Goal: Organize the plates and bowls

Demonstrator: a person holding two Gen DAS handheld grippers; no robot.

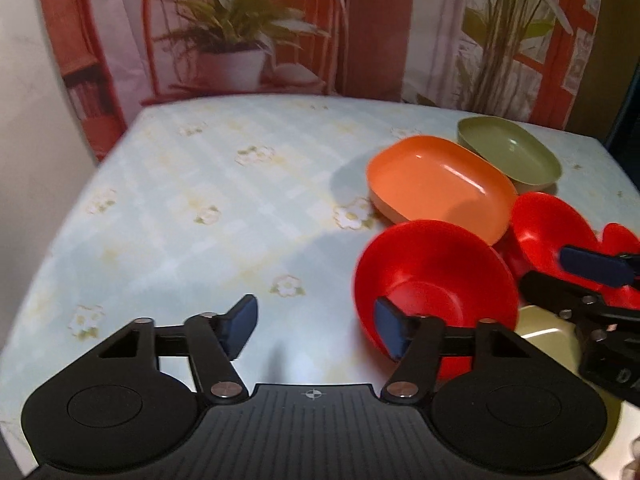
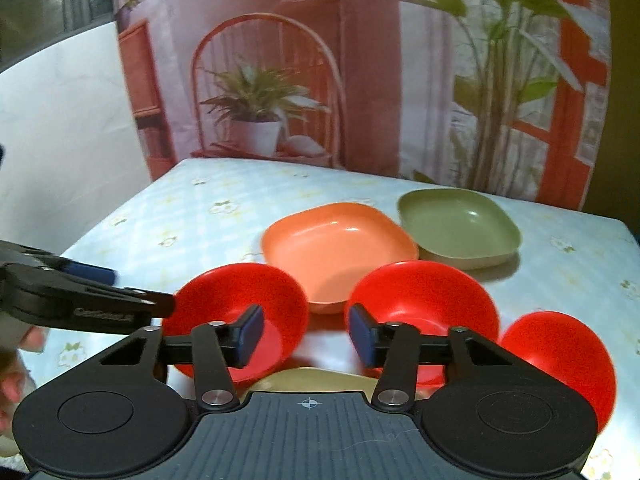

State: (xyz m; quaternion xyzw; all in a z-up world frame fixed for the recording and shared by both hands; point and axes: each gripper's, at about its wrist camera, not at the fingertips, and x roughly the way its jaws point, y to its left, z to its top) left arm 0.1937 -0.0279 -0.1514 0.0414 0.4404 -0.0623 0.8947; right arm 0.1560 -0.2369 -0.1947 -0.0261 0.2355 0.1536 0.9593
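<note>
Red bowls (image 2: 240,312) are sitting at the table's (image 1: 200,200) near right edge while the left gripper (image 1: 316,330) and right gripper (image 2: 306,338) are hovering half-open, gripping nothing.

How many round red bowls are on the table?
3: left round red plastic bowl by the left gripper, middle one before the right gripper, right one. None seems hidden.

Indoor lighting moderate, warm. Glare streaks on the orange dish (image 1: 436,184); soft shadows across the bench (image 1: 200,208). Motion blur throughout; strong fisheye curvature at edges.
</note>
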